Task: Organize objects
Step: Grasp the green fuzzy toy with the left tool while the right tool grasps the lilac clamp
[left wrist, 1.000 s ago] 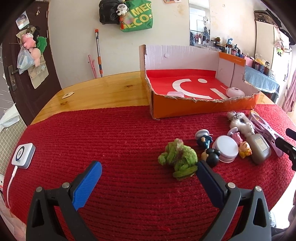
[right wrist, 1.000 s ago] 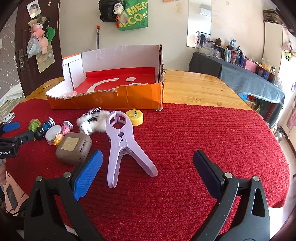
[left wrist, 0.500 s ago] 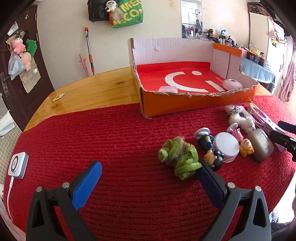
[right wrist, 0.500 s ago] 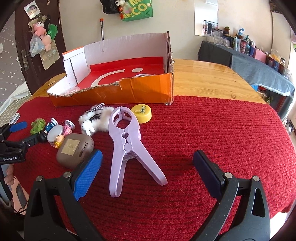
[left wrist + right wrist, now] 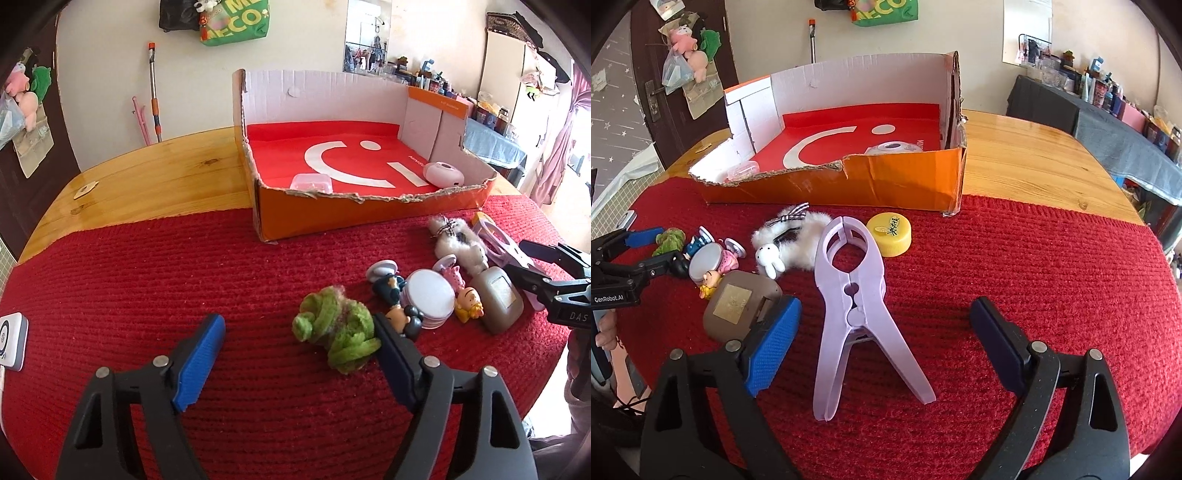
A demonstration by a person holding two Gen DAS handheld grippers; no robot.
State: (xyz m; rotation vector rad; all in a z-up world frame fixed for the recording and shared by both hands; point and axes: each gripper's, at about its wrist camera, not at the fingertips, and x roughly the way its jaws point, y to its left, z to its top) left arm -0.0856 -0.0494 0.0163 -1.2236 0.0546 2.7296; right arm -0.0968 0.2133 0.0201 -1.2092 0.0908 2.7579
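Note:
In the left wrist view a green yarn toy (image 5: 336, 334) lies on the red mat between the jaws of my left gripper (image 5: 297, 354). The jaws are closing; the toy sits against the right pad (image 5: 395, 358) and well apart from the left pad. In the right wrist view a lilac plastic clamp (image 5: 853, 295) lies on the mat with its handles between the jaws of my right gripper (image 5: 886, 339). These jaws are closing too, and neither pad touches the clamp. The orange cardboard box (image 5: 369, 218) (image 5: 886, 184) stands open behind both.
Between the two grippers lie a brown case (image 5: 738, 306), a white fluffy toy (image 5: 790, 240), a round white tin (image 5: 430, 299), several small figurines and a yellow cap (image 5: 890, 234). A pink case (image 5: 443, 175) and a clear tub (image 5: 310, 182) sit in the box. A white device (image 5: 13, 339) lies at the mat's left edge.
Both pairs of jaws have narrowed. The green toy now sits further in between the left jaws, and the lilac clamp now reaches deeper between the right jaws.

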